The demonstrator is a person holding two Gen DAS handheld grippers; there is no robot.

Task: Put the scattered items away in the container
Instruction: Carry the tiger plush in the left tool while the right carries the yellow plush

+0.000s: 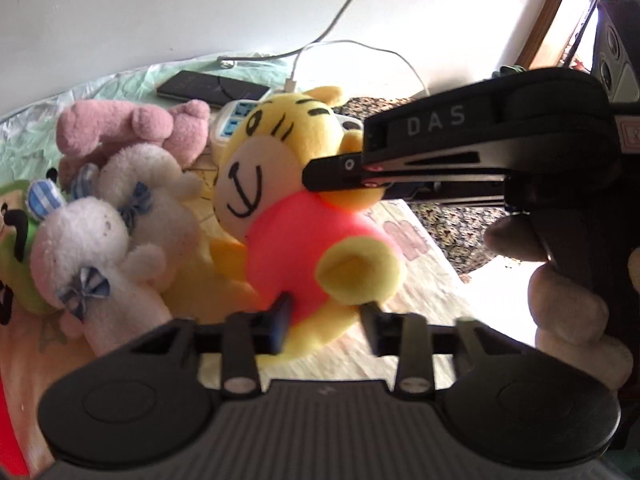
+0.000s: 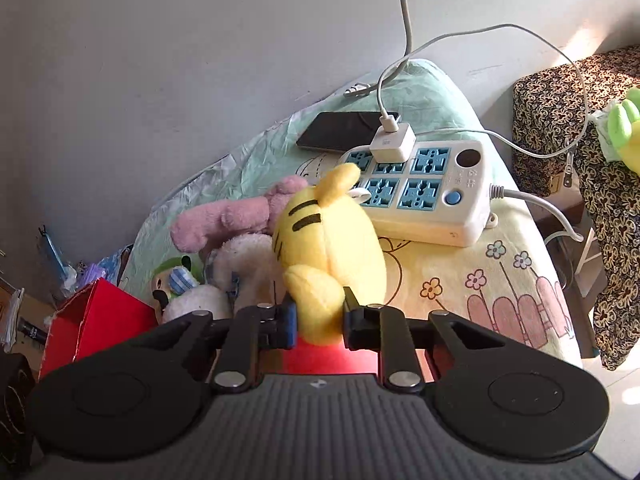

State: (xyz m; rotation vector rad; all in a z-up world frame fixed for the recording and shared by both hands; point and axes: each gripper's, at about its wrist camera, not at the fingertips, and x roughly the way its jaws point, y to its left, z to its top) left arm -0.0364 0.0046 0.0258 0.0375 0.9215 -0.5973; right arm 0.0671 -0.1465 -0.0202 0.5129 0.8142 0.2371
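Observation:
A yellow tiger plush [image 1: 280, 184] in a pink shirt is held up over the bed by both grippers. My left gripper [image 1: 326, 320] is shut on its lower body. My right gripper [image 2: 320, 320] is shut on one of its ears; the same gripper shows in the left wrist view [image 1: 320, 178], entering from the right. The tiger's head [image 2: 332, 236] fills the middle of the right wrist view. A pink plush [image 1: 132, 128], two white plushes [image 1: 116, 232] and a green plush [image 1: 12, 240] lie in a heap to the left. A red box [image 2: 92, 320] stands at the left.
A white and blue power strip [image 2: 424, 196] with a plugged charger, cables and a black phone [image 2: 340, 130] lie on the bed behind the toys. A patterned cloth-covered piece of furniture [image 2: 580, 120] with a green toy [image 2: 624, 128] stands at the right. The wall is close behind.

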